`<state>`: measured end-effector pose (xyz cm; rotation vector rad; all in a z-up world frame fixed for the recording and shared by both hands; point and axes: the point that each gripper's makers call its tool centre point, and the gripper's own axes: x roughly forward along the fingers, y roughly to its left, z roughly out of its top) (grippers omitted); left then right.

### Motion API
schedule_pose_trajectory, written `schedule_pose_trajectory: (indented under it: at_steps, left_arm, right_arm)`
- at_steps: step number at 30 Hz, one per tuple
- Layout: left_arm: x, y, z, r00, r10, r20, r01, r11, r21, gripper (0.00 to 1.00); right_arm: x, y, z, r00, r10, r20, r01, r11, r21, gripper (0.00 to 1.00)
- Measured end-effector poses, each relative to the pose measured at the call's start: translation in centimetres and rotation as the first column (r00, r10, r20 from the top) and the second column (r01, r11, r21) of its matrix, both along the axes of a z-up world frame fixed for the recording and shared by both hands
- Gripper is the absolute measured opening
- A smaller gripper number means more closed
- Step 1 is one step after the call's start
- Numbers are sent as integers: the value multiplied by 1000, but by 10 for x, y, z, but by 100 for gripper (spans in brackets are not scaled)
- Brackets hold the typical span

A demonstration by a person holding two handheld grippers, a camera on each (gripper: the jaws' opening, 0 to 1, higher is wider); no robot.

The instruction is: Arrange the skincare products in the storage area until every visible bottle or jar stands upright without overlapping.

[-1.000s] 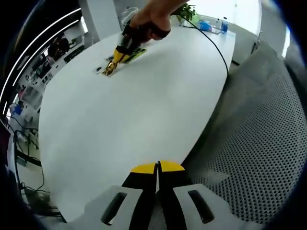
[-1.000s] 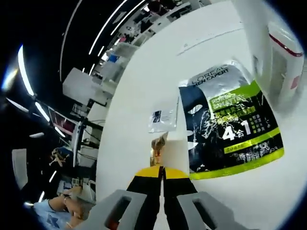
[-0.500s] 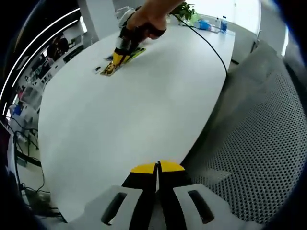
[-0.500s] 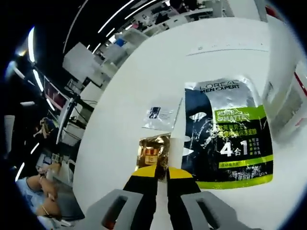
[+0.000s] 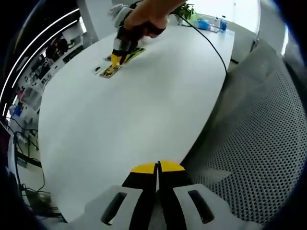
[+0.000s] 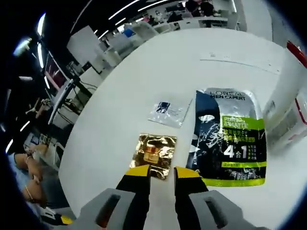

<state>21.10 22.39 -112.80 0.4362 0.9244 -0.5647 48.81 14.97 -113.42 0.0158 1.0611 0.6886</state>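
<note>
Right gripper: jaws spread apart, nothing between them, poised just over the white table. The same gripper appears in the left gripper view at the far end of the table, held by a hand.

Gold sachet: lies flat on the table just beyond the right gripper's tips, crinkled foil with a small label at its centre. In the left gripper view it shows as a small gold patch just beside the right gripper.

Clear sachet: flat, farther off than the gold one, apart from it, with a dark mark near one corner.

Mask pack: large flat pouch, dark and silver with green bands, lying to the right of both sachets, marked "MEN EXPERT" and "4 1".

White box: at the right edge beside the pack, red trim on it; details unclear.

Left gripper: jaws pressed together, empty, at the near edge of the table.

Mesh chair: grey, right of the table.

Black cable: runs across the far table.

Plant: far end.
</note>
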Motion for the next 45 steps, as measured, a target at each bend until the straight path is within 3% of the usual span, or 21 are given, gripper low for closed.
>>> schedule_pose_trajectory:
  at_steps: [3,4,6,7,11,14,16,17,18,20,24,28,36,38,41,45]
  left_arm:
    - [0,0,1,1000,2,4,-2,1000,-2,0]
    - [0,0,1,1000,1,5,-1,1000,-1,0]
    - [0,0,1,1000,1,7,-1,1000,-2,0]
    - [1,0,1,1000,1,7,-1,1000,-2,0]
    - [0,1,0,1000,1,3,-1,1000,-1,0]
    - [-1,1,-1,1000,2,-1,-2,1000,1,0]
    - [-1,2,-2,1000,4,-2,-4,1000,3,0]
    - [-1,2,-1,1000,5,-2,-5,1000,3,0]
    - [-1,2,-2,1000,7,-3,-7,1000,2,0]
    - [-1,3,-2,1000,8,-5,-8,1000,3,0]
    - [-1,3,-2,1000,9,-6,-9,1000,4,0]
    - [-1,2,-3,1000,8,-9,-8,1000,3,0]
    - [-2,2,-3,1000,7,-10,-7,1000,4,0]
    - [-2,2,-3,1000,8,-10,-8,1000,4,0]
    - [-2,2,-3,1000,7,-10,-7,1000,4,0]
    - [-2,2,-3,1000,8,-12,-8,1000,6,0]
  right_arm:
    - [11,0,12,982,102,160,-89,992,-84,12]
    - [12,6,17,965,161,208,-142,984,-105,12]
    - [11,22,20,931,268,248,-244,962,-122,16]
    - [9,25,18,924,298,238,-271,953,-139,16]
    - [6,40,6,836,489,248,-429,865,-261,11]
    - [10,39,-5,827,514,228,-442,844,-304,12]
    - [13,37,-8,834,505,222,-432,848,-309,11]
    - [15,29,-12,852,486,196,-407,848,-339,11]
    - [15,32,-11,873,445,202,-381,879,-288,11]
    - [18,27,-11,898,394,194,-335,900,-278,7]
    - [17,27,-9,887,415,201,-349,889,-298,4]
    - [17,26,-8,889,413,198,-349,890,-293,2]
    - [19,27,-6,911,367,187,-309,909,-279,3]
    - [25,30,4,898,365,244,-296,914,-279,3]
    - [35,32,10,893,355,276,-284,921,-266,0]
    - [49,39,15,888,347,303,-278,928,-246,10]
